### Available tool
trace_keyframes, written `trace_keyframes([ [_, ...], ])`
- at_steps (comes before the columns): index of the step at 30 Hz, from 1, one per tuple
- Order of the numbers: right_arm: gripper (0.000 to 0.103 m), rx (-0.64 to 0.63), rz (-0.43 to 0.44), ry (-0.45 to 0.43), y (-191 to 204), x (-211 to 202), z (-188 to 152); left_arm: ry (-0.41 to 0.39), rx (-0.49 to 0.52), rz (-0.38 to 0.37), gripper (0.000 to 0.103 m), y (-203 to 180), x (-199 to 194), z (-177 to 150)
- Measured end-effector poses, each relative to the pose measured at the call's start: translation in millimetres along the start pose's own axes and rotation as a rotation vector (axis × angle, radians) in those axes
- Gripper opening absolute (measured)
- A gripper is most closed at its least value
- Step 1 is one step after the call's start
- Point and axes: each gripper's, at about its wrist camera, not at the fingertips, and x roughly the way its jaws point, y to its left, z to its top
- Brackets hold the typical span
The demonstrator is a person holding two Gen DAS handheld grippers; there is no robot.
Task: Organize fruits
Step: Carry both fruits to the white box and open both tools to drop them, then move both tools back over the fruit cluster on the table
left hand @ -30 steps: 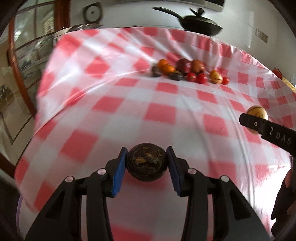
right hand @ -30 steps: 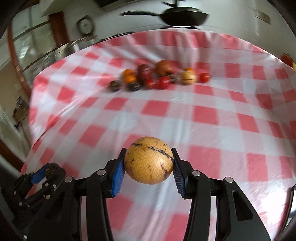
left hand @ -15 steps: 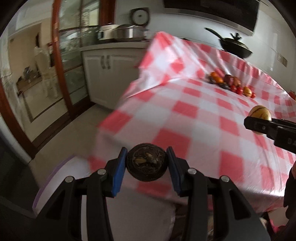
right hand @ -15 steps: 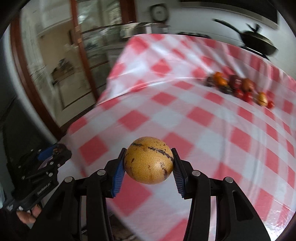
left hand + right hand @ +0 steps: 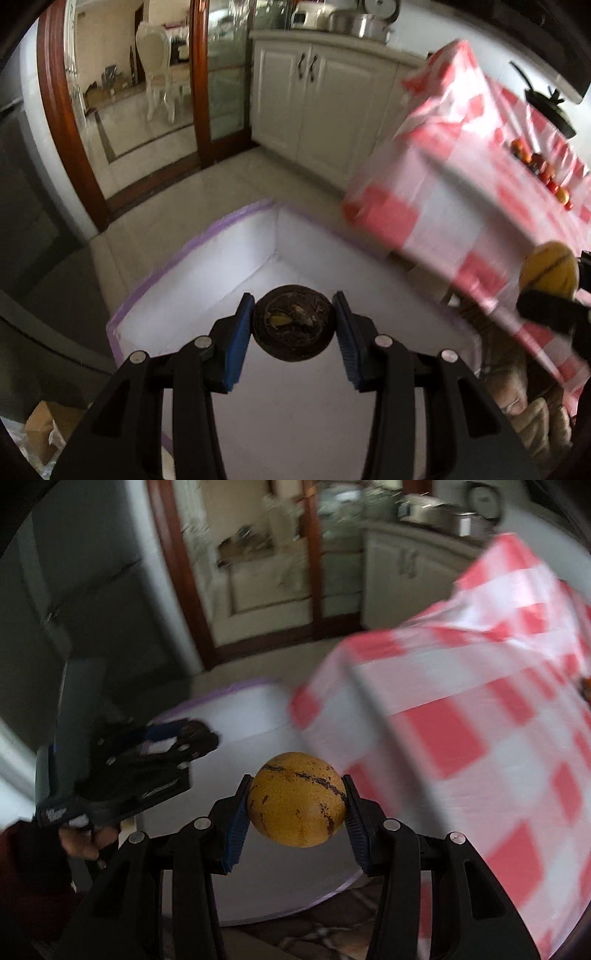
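My left gripper [image 5: 293, 326] is shut on a dark brown wrinkled fruit [image 5: 293, 328], held above a white box with purple-taped rims [image 5: 192, 251] on the floor. My right gripper [image 5: 295, 801] is shut on a yellow-orange fruit with dark streaks [image 5: 297, 799], also over the white box [image 5: 258, 709]. The yellow fruit [image 5: 548, 271] shows at the right edge of the left wrist view. The left gripper [image 5: 177, 738] appears at the left of the right wrist view, held by a hand [image 5: 85, 842]. A row of fruits [image 5: 539, 170] lies far off on the checked table.
A table under a red and white checked cloth [image 5: 461, 177] stands to the right of the box, its corner overhanging it. White cabinets [image 5: 317, 110] and a wooden-framed glass door [image 5: 199, 85] stand behind. A wok [image 5: 550, 107] sits beyond the table. A cardboard piece [image 5: 48, 428] lies lower left.
Both grippers swung left off the table with their fruits and dropped, so they now point down over the white box on the floor. The fruit row has slid to the far right.
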Motion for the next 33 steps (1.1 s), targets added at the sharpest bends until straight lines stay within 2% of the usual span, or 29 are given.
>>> trace_keyframes([
  [7, 0.047, -0.048, 0.051, 0.211, 20, 72, -24, 0.112, -0.029, 0.029, 0.044, 21, 30, -27],
  [14, 0.049, -0.071, 0.032, 0.343, 22, 109, -46, 0.162, -0.05, 0.054, 0.045, 28, 52, -38],
  [15, 0.056, -0.076, 0.027, 0.349, 23, 110, -47, 0.165, -0.049, 0.062, 0.052, 29, 53, -39],
  [16, 0.066, -0.082, 0.024, 0.342, 24, 108, -47, 0.163, -0.05, 0.065, 0.068, 30, 54, -39],
  [18, 0.073, -0.093, 0.033, 0.327, 26, 104, -47, 0.147, -0.059, 0.069, 0.082, 30, 54, -39],
  [20, 0.074, -0.111, 0.021, 0.342, 30, 103, -52, 0.146, -0.057, 0.072, 0.084, 27, 54, -38],
  [22, 0.075, -0.126, -0.001, 0.394, 29, 110, -57, 0.149, -0.05, 0.078, 0.088, 27, 57, -39],
  [24, 0.075, -0.128, -0.03, 0.478, 27, 119, -66, 0.161, -0.048, 0.084, 0.088, 28, 59, -39],
  [26, 0.076, -0.178, -0.05, 0.502, 33, 119, -71, 0.179, -0.054, 0.098, 0.088, 31, 64, -40],
  [28, 0.082, -0.221, -0.045, 0.537, 40, 119, -77, 0.199, -0.068, 0.109, 0.088, 36, 66, -42],
  [31, 0.084, -0.271, -0.024, 0.579, 50, 117, -89, 0.202, -0.077, 0.136, 0.088, 41, 67, -40],
  [33, 0.083, -0.275, -0.023, 0.571, 50, 114, -90, 0.201, -0.084, 0.128, 0.088, 41, 65, -38],
])
